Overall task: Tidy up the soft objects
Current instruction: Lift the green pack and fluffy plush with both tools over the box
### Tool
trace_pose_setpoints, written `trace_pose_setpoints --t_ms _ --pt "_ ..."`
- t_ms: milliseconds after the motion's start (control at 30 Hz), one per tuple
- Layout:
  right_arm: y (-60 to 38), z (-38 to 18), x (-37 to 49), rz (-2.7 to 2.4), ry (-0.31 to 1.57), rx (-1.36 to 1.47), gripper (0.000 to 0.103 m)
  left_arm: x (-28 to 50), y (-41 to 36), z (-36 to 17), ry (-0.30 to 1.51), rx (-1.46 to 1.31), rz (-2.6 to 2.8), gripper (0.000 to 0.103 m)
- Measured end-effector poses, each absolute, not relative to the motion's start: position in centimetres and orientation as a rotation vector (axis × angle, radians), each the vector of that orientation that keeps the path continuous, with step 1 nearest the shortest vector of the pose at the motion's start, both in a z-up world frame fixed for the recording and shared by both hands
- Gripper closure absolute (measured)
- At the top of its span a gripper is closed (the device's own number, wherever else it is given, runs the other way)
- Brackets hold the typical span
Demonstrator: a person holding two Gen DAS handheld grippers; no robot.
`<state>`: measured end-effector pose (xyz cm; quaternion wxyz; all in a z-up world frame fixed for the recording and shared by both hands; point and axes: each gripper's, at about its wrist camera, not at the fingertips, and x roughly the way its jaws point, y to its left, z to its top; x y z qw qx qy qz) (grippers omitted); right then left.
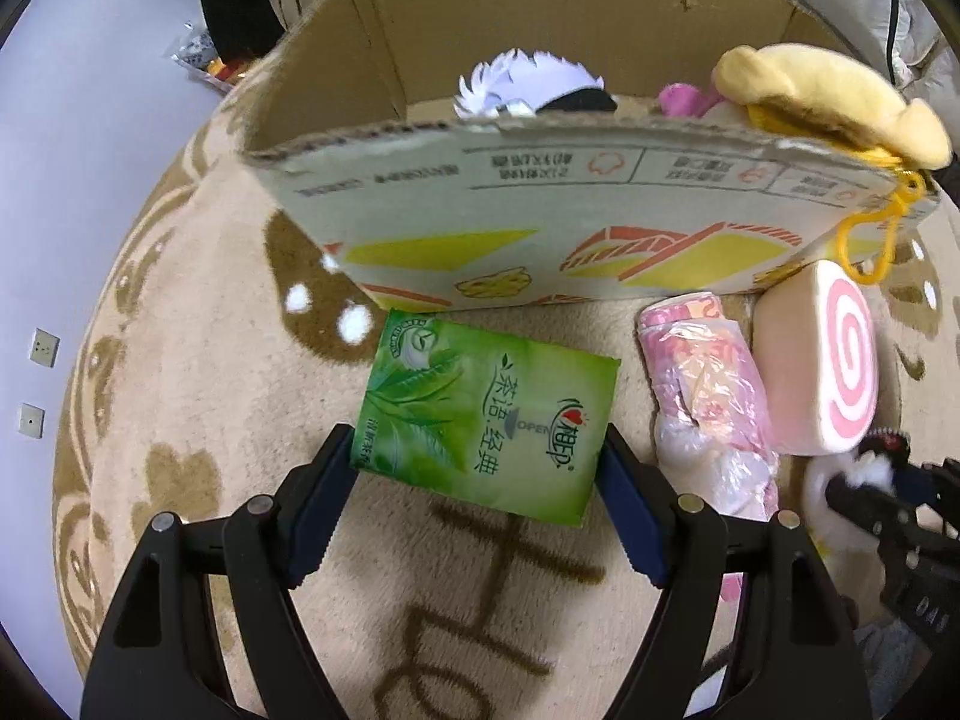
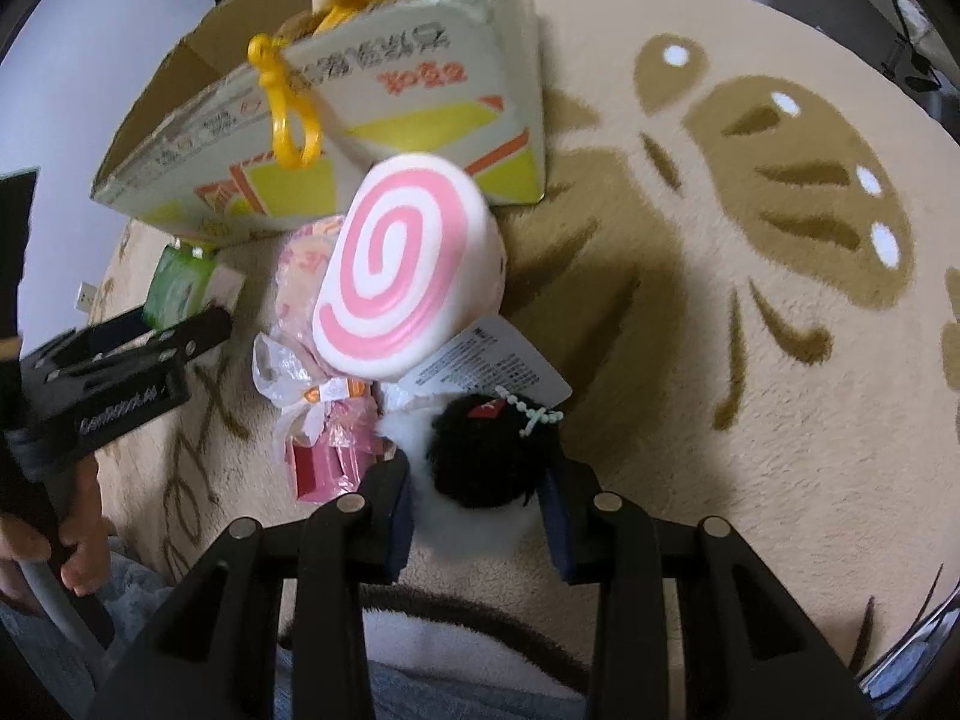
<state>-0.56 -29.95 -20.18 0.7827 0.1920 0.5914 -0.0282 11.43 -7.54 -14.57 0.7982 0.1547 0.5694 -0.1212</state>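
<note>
My left gripper (image 1: 479, 444) is shut on a green tissue pack (image 1: 486, 402), its blue pads pressing the pack's two long sides just above the rug. My right gripper (image 2: 477, 474) is shut on a black-and-white plush toy (image 2: 486, 456) with a paper tag. Between the two lie a pink plastic-wrapped pack (image 1: 702, 396) and a pink swirl roll cushion (image 2: 396, 264). Behind them stands an open cardboard box (image 1: 540, 204). A yellow plush (image 1: 828, 102) rests on its rim, its yellow clip (image 1: 870, 240) hanging down the outside.
Everything sits on a round beige rug (image 1: 210, 360) with brown patterns, on a pale floor (image 1: 60, 180). Inside the box are a white-haired toy (image 1: 528, 84) and something pink (image 1: 678, 99). A person's hand (image 2: 78, 552) holds the left gripper's handle. Small packets (image 1: 204, 60) lie on the floor beyond the rug.
</note>
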Motion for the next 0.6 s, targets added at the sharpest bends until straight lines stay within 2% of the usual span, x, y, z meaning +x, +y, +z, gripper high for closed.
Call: trace_pose_setpoints --t_ms 300,600 --pt "-30.3 -16.0 -1.5 -0.034 1.117 0.372 0.066 9.2 -6.8 -10.6 1.110 0.340 -0.211 0.026" --pt "-30.5 -10.9 -2.9 -0.027 0.831 0.358 0.066 8.4 -5.6 -6.0 0.950 0.289 -0.179 0.026"
